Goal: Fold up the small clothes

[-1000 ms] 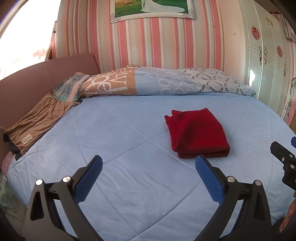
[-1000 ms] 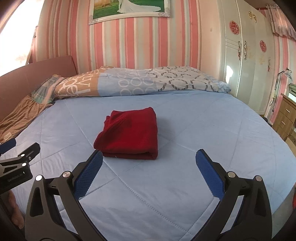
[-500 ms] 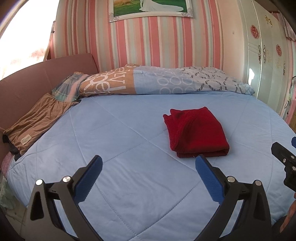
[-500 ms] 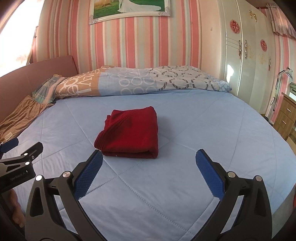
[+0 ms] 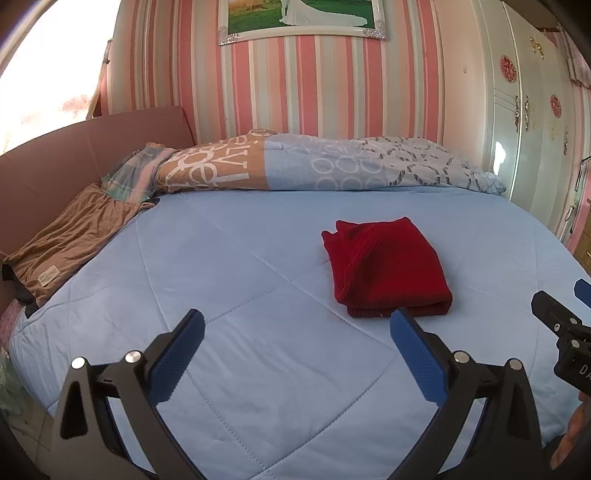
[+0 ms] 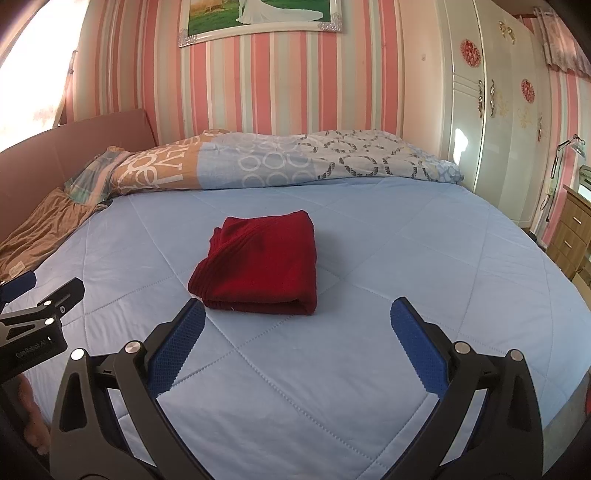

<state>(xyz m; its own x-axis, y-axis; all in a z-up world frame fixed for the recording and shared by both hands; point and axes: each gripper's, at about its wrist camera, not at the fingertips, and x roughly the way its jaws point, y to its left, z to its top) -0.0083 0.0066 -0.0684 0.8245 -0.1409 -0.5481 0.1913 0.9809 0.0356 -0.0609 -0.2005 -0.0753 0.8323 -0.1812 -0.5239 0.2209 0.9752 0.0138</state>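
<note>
Nothing moved | red cloth (image 5: 388,266) folded | right gripper (image 6: 297,325) half cropped

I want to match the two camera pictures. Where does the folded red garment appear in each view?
Left wrist view: the folded red garment lies right of centre on the blue quilt, above the right finger.
Right wrist view: the folded red garment lies left of centre, above the left finger.
Shared landmark: the framed picture on the striped wall.
</note>
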